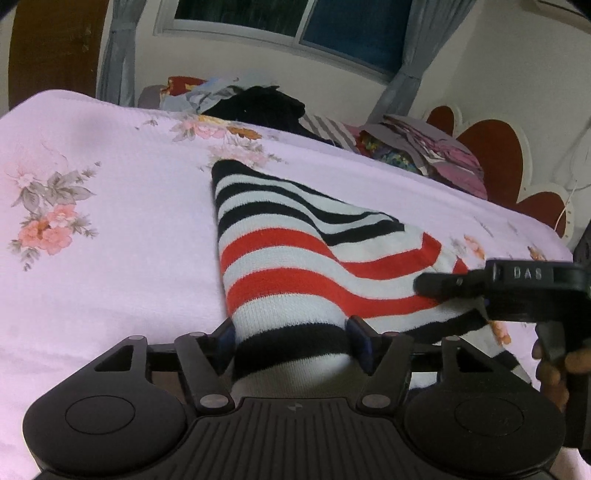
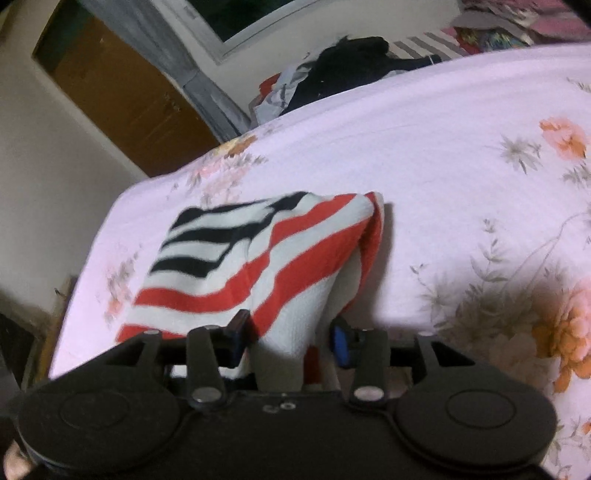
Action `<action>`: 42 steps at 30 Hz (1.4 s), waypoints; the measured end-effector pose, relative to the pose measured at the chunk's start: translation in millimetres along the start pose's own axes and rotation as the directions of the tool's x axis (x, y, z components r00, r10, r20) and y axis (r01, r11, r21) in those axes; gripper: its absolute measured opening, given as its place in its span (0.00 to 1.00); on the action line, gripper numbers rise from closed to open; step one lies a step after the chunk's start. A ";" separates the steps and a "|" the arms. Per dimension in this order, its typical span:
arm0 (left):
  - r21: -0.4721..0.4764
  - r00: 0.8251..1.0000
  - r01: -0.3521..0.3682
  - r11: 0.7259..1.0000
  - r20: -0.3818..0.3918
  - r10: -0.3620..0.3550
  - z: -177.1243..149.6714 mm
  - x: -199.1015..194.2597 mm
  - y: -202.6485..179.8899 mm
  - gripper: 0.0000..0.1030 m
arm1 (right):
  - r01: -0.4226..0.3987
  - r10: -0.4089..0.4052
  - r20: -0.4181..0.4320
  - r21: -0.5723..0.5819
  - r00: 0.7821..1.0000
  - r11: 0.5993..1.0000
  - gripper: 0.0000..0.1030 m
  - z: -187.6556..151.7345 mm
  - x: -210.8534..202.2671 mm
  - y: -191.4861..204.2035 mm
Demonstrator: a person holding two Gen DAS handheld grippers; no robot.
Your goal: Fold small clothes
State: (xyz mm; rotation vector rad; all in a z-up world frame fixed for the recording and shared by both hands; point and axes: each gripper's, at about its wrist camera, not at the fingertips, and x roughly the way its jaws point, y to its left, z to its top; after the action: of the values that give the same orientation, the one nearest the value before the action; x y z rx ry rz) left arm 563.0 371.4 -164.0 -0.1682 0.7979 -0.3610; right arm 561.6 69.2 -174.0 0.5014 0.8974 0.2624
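1. Two grippers meet one striped knit garment [image 1: 295, 266], which lies folded on a pink floral bedsheet [image 1: 110, 206].
2. The garment carries black, white and red bands. Its near edge runs into both grippers; its far corner points toward the pile of clothes [image 1: 266, 103] at the back of the bed.
3. Left gripper [image 1: 291, 341]: the near black-and-white edge of the garment lies between the two fingers [image 1: 360, 343]. The blue pads flank the fabric at either side and touch its edges, with no visible pinch in the cloth. The jaws stand well apart.
4. Right gripper [image 2: 290, 338]: a white and red fold of the garment [image 2: 258, 258] passes between the fingers [image 2: 238, 332]. The left pad is against the cloth; the right pad [image 2: 340, 341] stands clear of it with a gap showing. The jaws are apart and not clamped.
5. In the left wrist view the right gripper [image 1: 480, 288] enters from the right edge and rests over the garment's red-striped corner, held by a hand [image 1: 554, 369].
6. The right wrist view is slightly blurred.
7. A window [image 1: 295, 22] and curtains [image 1: 118, 55] stand behind the bed.
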 end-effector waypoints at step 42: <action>-0.013 0.995 -0.046 0.999 -0.084 0.045 -58.4 -43.4 1.1 0.65 | 0.145 -0.134 0.088 -0.132 0.987 0.981 0.22 -77.8 -76.7 31.1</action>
State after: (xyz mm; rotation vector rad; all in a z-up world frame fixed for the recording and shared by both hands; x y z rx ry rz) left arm 493.2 388.1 -175.6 -0.1490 0.8860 -0.3212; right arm 453.0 87.2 -146.2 0.3170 0.8272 0.1738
